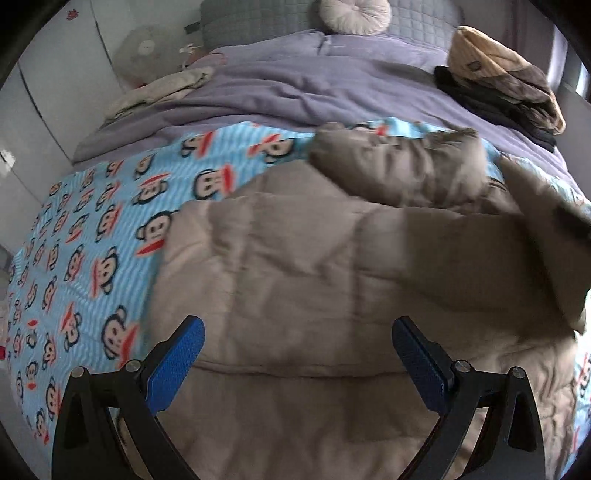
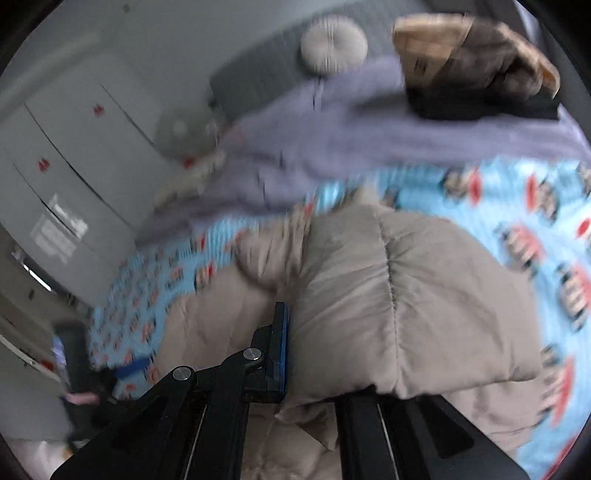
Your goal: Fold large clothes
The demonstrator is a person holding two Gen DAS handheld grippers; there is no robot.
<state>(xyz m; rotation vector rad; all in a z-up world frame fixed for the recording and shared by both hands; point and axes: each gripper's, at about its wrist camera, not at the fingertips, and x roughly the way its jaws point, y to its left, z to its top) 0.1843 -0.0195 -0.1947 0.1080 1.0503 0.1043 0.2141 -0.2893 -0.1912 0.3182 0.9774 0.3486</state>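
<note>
Beige padded coat on the bed, right gripper clamped on a fold of it.

From my left wrist camera I see the left gripper (image 1: 297,343) spread wide with nothing between its blue pads, hanging over the coat (image 1: 314,266), which lies flat on the monkey-print blanket (image 1: 92,236); the blanket shows to the left and far side, a purple duvet (image 1: 295,81) lies beyond, with a round cushion (image 1: 354,14) at the far end and a pile of clothes (image 1: 506,81) far right. From my right wrist camera, blurred, the right gripper (image 2: 295,343) is pinched narrow on a puffy fold of the coat (image 2: 406,295), which bulges over the right finger and hides it; the blanket (image 2: 517,221) shows to the right.
</note>
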